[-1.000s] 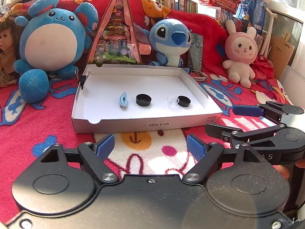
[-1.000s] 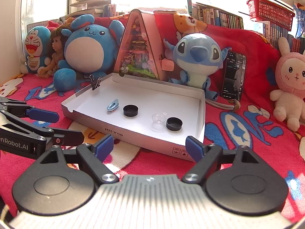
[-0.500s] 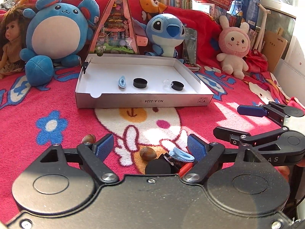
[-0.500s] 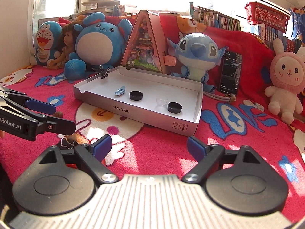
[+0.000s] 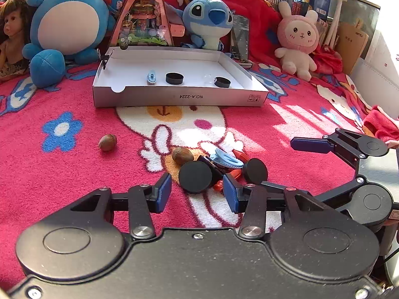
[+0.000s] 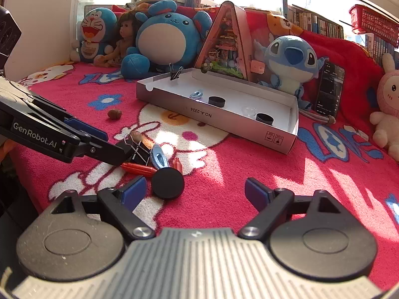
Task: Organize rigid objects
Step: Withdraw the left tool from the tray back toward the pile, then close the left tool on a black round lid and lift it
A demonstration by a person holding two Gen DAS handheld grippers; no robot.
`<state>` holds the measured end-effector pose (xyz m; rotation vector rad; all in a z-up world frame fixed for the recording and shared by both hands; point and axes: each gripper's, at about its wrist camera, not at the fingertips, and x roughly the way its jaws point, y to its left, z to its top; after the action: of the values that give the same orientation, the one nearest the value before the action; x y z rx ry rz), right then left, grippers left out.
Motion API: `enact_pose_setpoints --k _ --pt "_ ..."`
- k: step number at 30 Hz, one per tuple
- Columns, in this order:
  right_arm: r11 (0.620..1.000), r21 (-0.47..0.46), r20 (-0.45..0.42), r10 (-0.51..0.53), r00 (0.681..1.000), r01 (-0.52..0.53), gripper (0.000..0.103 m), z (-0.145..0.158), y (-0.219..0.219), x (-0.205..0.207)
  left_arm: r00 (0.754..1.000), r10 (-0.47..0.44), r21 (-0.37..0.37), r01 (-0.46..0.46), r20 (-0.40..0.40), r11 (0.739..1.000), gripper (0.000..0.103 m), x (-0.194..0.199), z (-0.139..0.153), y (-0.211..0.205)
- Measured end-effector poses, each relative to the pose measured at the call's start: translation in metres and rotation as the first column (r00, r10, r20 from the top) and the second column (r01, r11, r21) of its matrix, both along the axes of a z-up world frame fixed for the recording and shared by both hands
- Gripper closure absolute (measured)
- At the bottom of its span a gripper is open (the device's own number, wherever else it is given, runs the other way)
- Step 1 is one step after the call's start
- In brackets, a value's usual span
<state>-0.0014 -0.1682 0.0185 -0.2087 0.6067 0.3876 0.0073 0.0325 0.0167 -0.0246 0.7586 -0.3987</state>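
1. Fingers: left gripper [image 5: 197,193] is closing, blue pads w/ a black round lid [image 5: 195,180] lying just ahead of the gap, not pinched; nothing pressed btwn the pads. Right gripper [image 6: 195,194] stands wide open, nothing btwn its fingers.
2. Surface: a red fleece blanket [image 5: 62,169] w/ white cartoon figures and blue flowers, sunlit in patches. No bench; looks like a bed or padded sill.
3. Room: plush toys line the back – big blue round one [image 5: 67,22], blue alien plush [image 5: 207,20], pink bunny [image 5: 298,37], a doll [image 5: 10,39] at far left. A triangular diorama house [image 5: 143,17] stands behind the box. Books and a red basket [image 6: 374,25] on the sill by bright windows.
4. Task things: a small pile sits on the blanket just ahead of the left fingers – the black lid, a second black lid [image 5: 255,170] to its right, a light-blue clip [image 5: 225,160], orange-red pieces [image 5: 237,172], a black binder clip [image 6: 136,149], a nut [image 5: 182,155] touching the pile. Another nut [image 5: 107,142] lies apart, to the left.
5. In the right wrist view the second lid lies just beside the right gripper's left finger, outside the gap's middle.
6. White cardboard box [image 5: 174,97] farther back holds a blue clip, two black caps and a clear piece, all apart.
7. Writing: "NO.A-2224" upside down on the box front; "GenRobot.AI" on the left gripper's side.
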Motion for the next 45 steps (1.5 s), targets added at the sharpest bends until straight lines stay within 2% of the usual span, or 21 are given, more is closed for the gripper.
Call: enact_pose_setpoints --k 4,10,13,15,17,34,45 --pt "1.000 0.003 -0.001 -0.001 1.000 0.001 0.016 -0.004 0.006 -0.002 1.000 0.006 0.036 -0.007 0.026 0.999 0.065 0.000 -0.004 -0.003" --pt "1.000 0.026 -0.013 -0.016 1.000 0.016 0.028 -0.007 0.010 0.001 0.999 0.008 0.048 -0.011 0.052 0.999 0.070 0.001 -0.007 -0.009" --pt "0.999 0.050 -0.030 -0.016 0.999 0.017 0.039 -0.008 0.011 0.002 0.998 0.018 0.046 -0.020 0.055 0.999 0.073 0.003 -0.010 -0.011" --pt "0.998 0.062 -0.029 -0.019 0.999 0.021 0.056 -0.009 0.013 0.000 0.997 0.029 0.051 -0.032 0.066 0.998 0.073 0.002 -0.010 -0.013" --pt "0.997 0.068 -0.023 -0.026 0.999 0.028 0.066 -0.009 0.014 -0.001 0.997 0.034 0.051 -0.038 0.074 0.998 0.073 0.001 -0.009 -0.013" --pt "0.985 0.100 -0.019 -0.140 0.990 0.142 0.066 0.000 0.002 0.007 0.990 0.084 0.058 -0.091 0.115 0.994 0.073 0.000 0.004 -0.006" --pt "0.972 0.119 -0.029 -0.202 0.979 0.204 0.066 0.009 -0.005 0.020 0.984 0.124 0.029 -0.128 0.130 0.991 0.073 0.015 0.018 0.002"
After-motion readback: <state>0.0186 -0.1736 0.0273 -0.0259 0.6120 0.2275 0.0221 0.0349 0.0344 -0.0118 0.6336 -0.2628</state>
